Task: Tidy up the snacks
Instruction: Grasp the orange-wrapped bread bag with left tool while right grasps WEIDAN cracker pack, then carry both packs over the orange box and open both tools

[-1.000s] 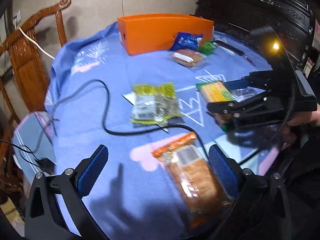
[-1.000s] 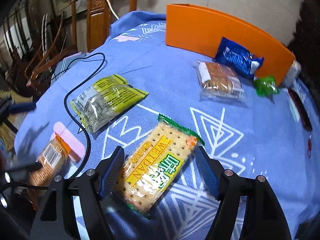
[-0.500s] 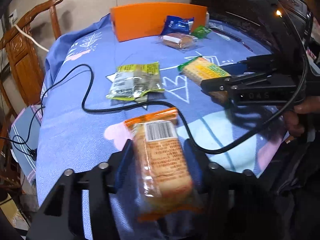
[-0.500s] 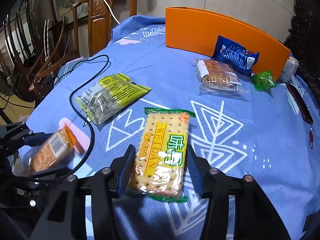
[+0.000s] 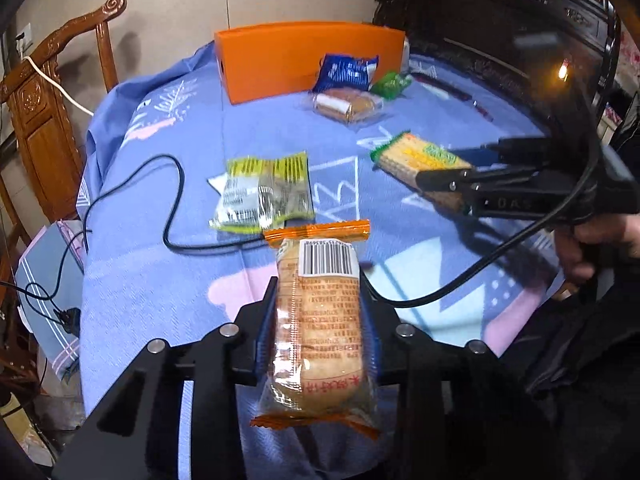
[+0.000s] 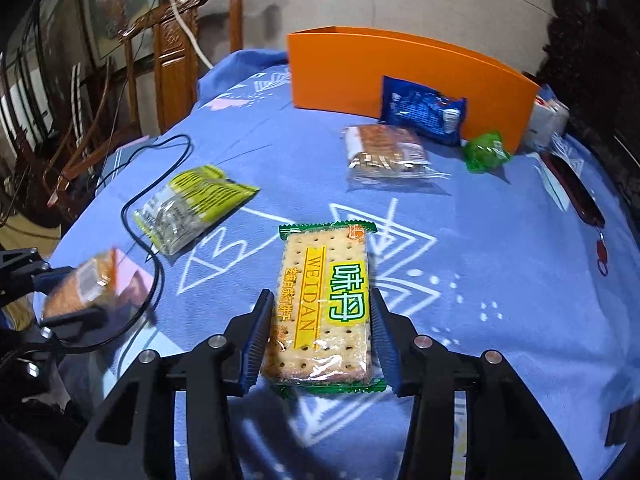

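My left gripper [image 5: 318, 324] is shut on an orange-edged biscuit pack [image 5: 320, 320] and holds it above the blue tablecloth [image 5: 160, 280]. My right gripper [image 6: 320, 320] is shut on a green-edged cracker pack [image 6: 326, 300], lifted off the cloth; it also shows in the left wrist view [image 5: 420, 158]. An orange box [image 6: 400, 72] stands at the far side. In front of it lie a blue snack bag [image 6: 424, 110], a clear-wrapped cake [image 6: 384, 152] and a small green packet [image 6: 486, 156]. A yellow-green packet [image 6: 192, 206] lies at the left.
A black cable [image 5: 172, 208] loops across the cloth beside the yellow-green packet. A wooden chair [image 5: 48, 112] stands at the table's left. Dark carved furniture [image 5: 500, 32] rises at the far right. A red sausage stick [image 6: 576, 192] lies near the right edge.
Both grippers closed from open onto their packs and lifted them off the cloth. The packs now point straight ahead between the fingers.
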Action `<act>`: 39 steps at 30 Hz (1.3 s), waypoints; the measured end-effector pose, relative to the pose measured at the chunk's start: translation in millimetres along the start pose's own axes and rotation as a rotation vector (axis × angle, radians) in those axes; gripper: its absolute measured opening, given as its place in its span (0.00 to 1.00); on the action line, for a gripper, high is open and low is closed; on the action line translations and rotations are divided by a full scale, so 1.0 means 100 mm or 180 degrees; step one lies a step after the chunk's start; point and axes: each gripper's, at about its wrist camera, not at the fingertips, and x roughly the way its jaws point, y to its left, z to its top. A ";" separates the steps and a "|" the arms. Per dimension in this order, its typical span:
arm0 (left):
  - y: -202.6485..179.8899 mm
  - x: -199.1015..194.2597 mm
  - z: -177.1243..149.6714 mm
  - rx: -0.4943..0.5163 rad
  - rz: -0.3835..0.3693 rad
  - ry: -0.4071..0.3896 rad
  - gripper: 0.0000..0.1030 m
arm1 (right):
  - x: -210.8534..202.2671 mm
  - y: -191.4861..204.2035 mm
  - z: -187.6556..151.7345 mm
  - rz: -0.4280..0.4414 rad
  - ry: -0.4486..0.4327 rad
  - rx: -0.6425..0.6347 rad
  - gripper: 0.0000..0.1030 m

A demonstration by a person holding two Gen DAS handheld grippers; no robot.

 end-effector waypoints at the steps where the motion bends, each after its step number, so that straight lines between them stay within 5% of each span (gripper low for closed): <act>1: 0.03 -0.05 0.04 -0.0021 -0.0021 -0.0020 0.34 | -0.02 -0.04 0.01 -0.0004 -0.0019 0.0040 0.47; 6: 0.18 -0.26 0.32 -0.0123 -0.0147 -0.0192 0.34 | -0.12 -0.19 0.08 -0.0031 -0.0152 0.0152 0.46; 11: 0.32 -0.25 0.94 -0.0183 -0.0176 -0.0470 0.34 | -0.24 -0.40 0.35 0.0017 -0.0348 0.0367 0.46; 26: 0.62 0.53 3.35 -0.0394 0.0066 -0.0876 0.34 | -0.20 -1.19 2.18 -0.0190 -0.1297 0.0575 0.46; 27: 0.64 0.65 3.49 -0.0430 0.0131 -0.0864 0.40 | -0.14 -1.24 2.32 -0.0162 -0.1312 0.0591 0.47; 28: 0.66 0.74 3.59 -0.0475 0.0197 -0.0860 0.71 | -0.07 -1.26 2.41 -0.0139 -0.1307 0.0579 0.48; 29: 0.70 0.85 3.66 -0.0546 0.0294 -0.0833 0.89 | 0.02 -1.28 2.51 -0.0152 -0.1271 0.0544 0.57; 31: 0.77 0.95 3.66 -0.0800 0.0544 -0.0740 0.96 | 0.12 -1.28 2.56 -0.0419 -0.1171 0.0569 0.63; 34: 0.81 0.74 3.29 -0.1012 0.0351 -0.0918 0.96 | -0.01 -1.14 2.25 -0.0181 -0.1265 0.0543 0.66; 39: 0.84 0.46 2.52 -0.1160 0.0412 -0.0954 0.96 | 0.03 -0.82 1.60 0.0054 -0.1061 0.0472 0.67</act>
